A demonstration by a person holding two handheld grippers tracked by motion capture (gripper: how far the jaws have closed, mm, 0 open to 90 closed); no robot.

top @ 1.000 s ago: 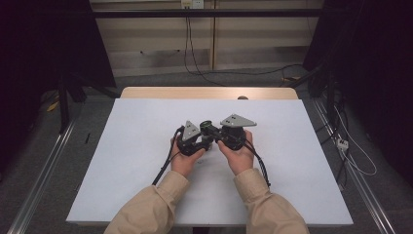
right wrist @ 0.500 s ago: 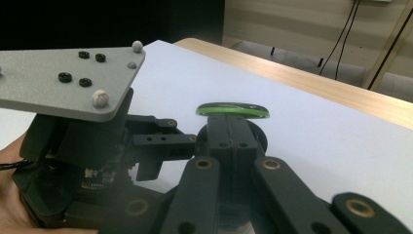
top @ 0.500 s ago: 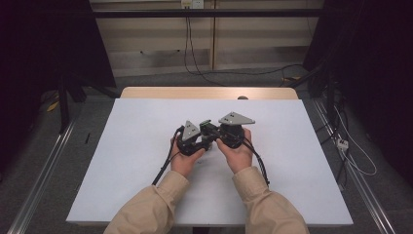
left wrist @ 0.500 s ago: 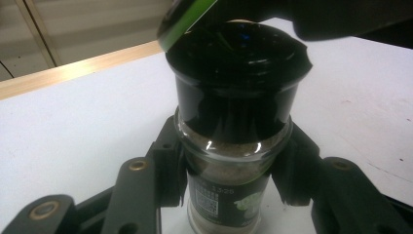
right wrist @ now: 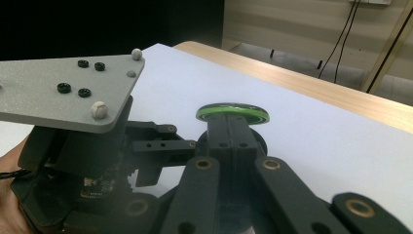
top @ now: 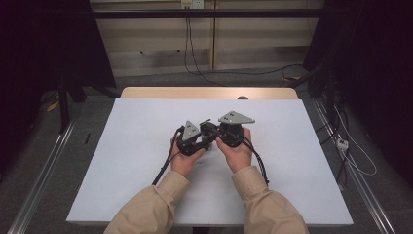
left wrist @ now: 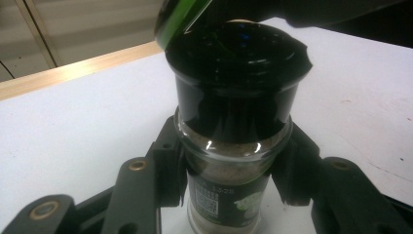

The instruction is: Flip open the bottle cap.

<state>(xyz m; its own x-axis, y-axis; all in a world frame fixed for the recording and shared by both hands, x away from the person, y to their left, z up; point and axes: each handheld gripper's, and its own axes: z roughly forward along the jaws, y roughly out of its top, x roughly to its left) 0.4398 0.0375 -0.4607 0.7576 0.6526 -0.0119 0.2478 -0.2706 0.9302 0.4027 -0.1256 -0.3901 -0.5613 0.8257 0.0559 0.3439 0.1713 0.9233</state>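
Centrally, above the white table (top: 136, 146), the left gripper (left wrist: 229, 185) clamps a glass spice jar (left wrist: 229, 161) around its neck, below the black perforated cap (left wrist: 238, 53). The jar holds ground seasoning and carries a green label. The right gripper (right wrist: 233, 127), jaws pressed together, pinches the cap's green-rimmed flip lid (right wrist: 233, 112), raised over the cap's holes.

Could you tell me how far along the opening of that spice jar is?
Done: the left gripper clamps the spice jar by its glass neck, and the green flip lid already stands lifted off the black shaker top. In hand: the right gripper, jaws shut, presses under that lid. Left: probably swinging it fully open.
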